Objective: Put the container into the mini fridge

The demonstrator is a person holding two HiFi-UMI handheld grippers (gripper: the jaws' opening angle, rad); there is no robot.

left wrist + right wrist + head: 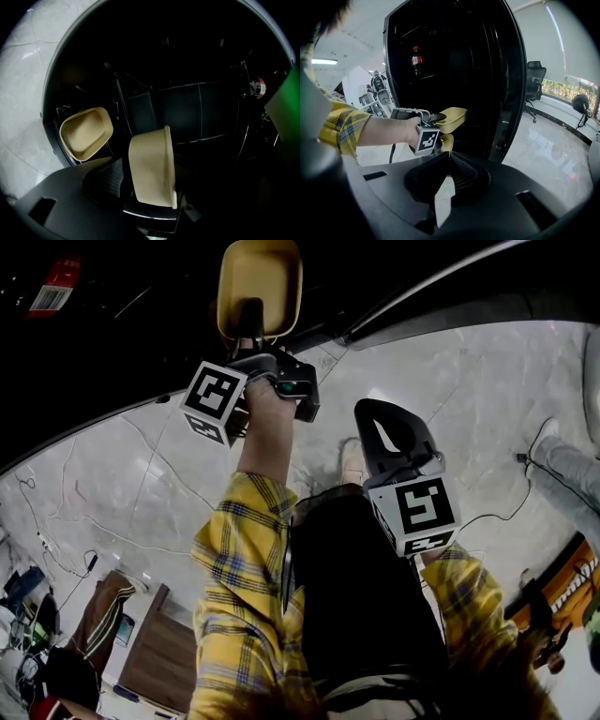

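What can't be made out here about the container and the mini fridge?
- Left gripper view: whether the container rests on a shelf, because the mini fridge interior is too dark.
- Left gripper view: whether the tan shape is a second container or a reflection.
- Right gripper view: the bottle label is too small to read.

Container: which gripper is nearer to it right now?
Left. The left gripper has the container between its jaws; the right gripper hangs back, apart from it.

Dim fisheye views, mini fridge dark inside, window glare on floor
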